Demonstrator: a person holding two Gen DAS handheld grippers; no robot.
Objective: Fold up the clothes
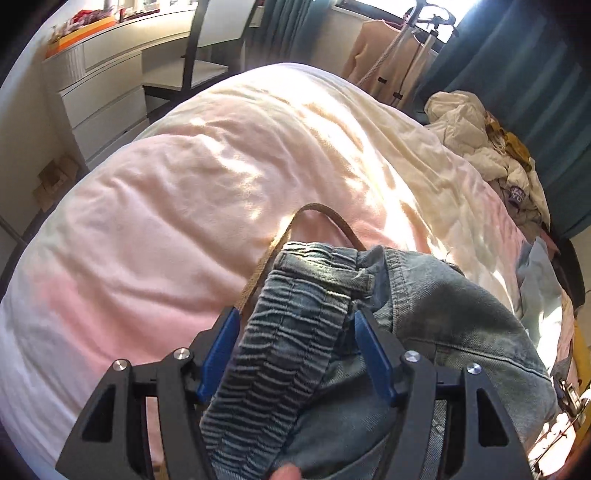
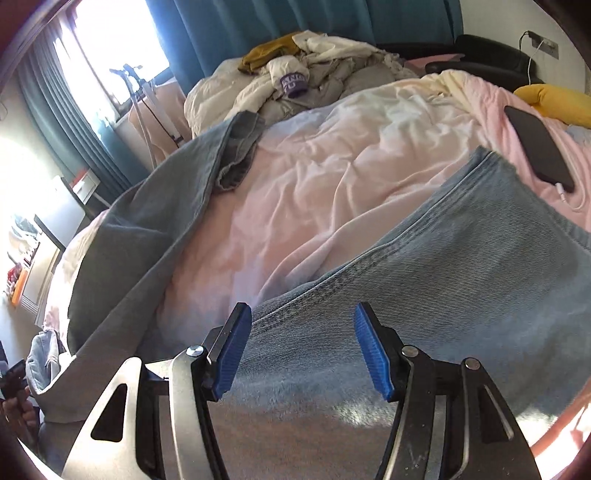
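Note:
A pair of light blue jeans (image 2: 461, 266) lies spread on the pink bed cover (image 2: 332, 177), its two legs (image 2: 147, 221) splayed apart. In the left wrist view my left gripper (image 1: 295, 325) has its blue pads wide apart around the bunched elastic waistband (image 1: 291, 332), with a brown belt (image 1: 332, 221) looping out ahead. I cannot tell whether the pads press the cloth. My right gripper (image 2: 303, 325) is open, low over one jeans leg near its seam, holding nothing.
A pile of unfolded clothes (image 2: 314, 70) sits at the bed's far side by teal curtains (image 2: 295, 22). A black phone on a cable (image 2: 535, 144) and a yellow pillow (image 2: 557, 99) lie at right. White drawers (image 1: 103, 99) and a chair (image 1: 207, 55) stand beyond the bed.

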